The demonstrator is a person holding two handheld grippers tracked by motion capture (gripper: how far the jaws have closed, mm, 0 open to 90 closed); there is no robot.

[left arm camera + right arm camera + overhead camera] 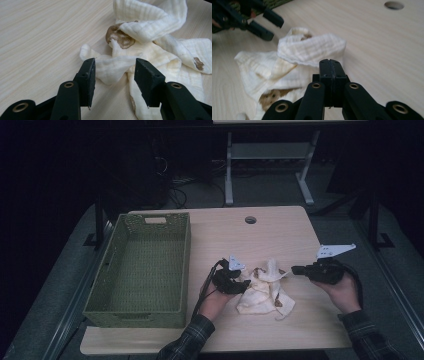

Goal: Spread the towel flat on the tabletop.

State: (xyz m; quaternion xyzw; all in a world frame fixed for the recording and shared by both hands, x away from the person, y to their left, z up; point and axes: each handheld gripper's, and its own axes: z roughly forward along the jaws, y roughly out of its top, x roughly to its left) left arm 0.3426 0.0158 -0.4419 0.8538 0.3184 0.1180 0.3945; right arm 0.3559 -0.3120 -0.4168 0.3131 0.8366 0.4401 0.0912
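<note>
A green perforated basket (142, 270) sits along the left edge of the bench (280, 232), reaching from its far left corner almost to the near edge. Just to the right of the basket, near the middle of the bench and closer to the near edge, the left claw (240, 282) rests low at the left side of a crumpled cream cloth (265, 292). In the left gripper view its jaws stand partly apart, with a fold of the cloth (150, 50) lying between them; whether the pads actually press on that fold is hard to judge, though a gap seems to show on each side. The cloth carries brown stains (118, 37) and lies in a loose heap on the bench. To the right of the cloth, the right claw (296, 269) points at it from the side, held a little above the bench. In the right gripper view its jaws (331, 75) are pressed together, flat against each other, with nothing between them, and the raised fold of the cloth (312, 50) lies just beyond the tips. A round hole (250, 219) marks the far edge of the bench.
</note>
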